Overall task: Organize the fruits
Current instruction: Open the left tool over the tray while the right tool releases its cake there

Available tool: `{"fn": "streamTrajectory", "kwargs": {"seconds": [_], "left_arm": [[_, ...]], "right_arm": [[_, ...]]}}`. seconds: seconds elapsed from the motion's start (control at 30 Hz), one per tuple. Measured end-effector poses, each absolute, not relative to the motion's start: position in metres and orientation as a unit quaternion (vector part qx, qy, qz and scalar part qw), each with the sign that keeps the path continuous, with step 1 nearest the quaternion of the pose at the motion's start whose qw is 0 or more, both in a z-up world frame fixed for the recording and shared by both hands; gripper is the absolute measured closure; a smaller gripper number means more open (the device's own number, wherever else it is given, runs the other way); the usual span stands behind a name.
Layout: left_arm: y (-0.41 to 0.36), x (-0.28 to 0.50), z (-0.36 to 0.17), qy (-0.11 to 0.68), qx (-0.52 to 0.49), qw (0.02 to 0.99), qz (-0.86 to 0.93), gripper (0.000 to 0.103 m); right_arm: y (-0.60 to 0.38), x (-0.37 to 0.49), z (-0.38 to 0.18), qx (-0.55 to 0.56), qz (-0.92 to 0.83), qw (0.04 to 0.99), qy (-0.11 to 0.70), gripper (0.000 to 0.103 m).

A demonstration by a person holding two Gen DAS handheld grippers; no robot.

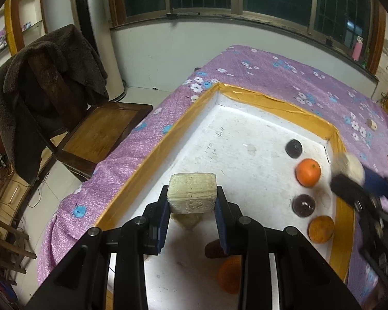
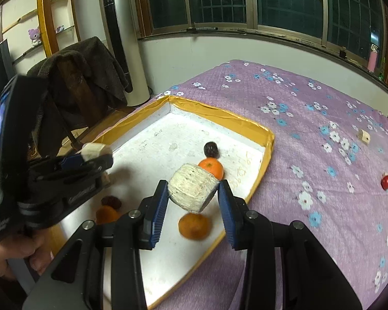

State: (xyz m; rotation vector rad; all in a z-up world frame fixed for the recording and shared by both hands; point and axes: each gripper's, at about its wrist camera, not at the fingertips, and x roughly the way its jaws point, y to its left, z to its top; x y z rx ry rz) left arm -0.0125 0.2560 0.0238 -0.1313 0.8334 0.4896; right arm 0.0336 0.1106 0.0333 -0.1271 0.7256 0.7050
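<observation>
Two grippers are each pinching a pale block over the white tray (image 1: 235, 134): the left gripper (image 1: 192, 201) its block (image 1: 192, 192), the right gripper (image 2: 192, 201) its block (image 2: 192, 190). Oranges (image 1: 308, 172) and dark plums (image 1: 293, 148) are lying along the tray's right side. A red fruit (image 2: 386, 182) is sitting apart on the purple cloth (image 2: 310, 134).

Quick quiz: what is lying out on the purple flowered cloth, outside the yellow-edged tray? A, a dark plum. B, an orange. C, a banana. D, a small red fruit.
D: the right wrist view shows a small red fruit on the purple cloth, outside the tray, while the oranges and dark fruits sit inside it.
</observation>
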Motion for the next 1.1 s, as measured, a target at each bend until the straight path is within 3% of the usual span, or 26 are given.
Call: {"fn": "streamTrajectory", "kwargs": {"seconds": [1.0, 1.03, 1.07, 1.1], "left_arm": [[0.258, -0.019, 0.016, 0.416, -0.067, 0.877, 0.233, 0.071], [0.258, -0.02, 0.016, 0.417, -0.067, 0.876, 0.234, 0.069], [0.259, -0.021, 0.015, 0.42, -0.069, 0.874, 0.235, 0.061], [0.26, -0.022, 0.015, 0.421, -0.072, 0.873, 0.237, 0.044]], "right_arm": [[0.177, 0.093, 0.017, -0.114, 0.364, 0.846, 0.372, 0.061], [0.178, 0.093, 0.017, -0.115, 0.364, 0.846, 0.372, 0.061], [0.178, 0.094, 0.017, -0.118, 0.362, 0.847, 0.372, 0.061], [0.178, 0.094, 0.017, -0.119, 0.361, 0.847, 0.372, 0.061]]}}
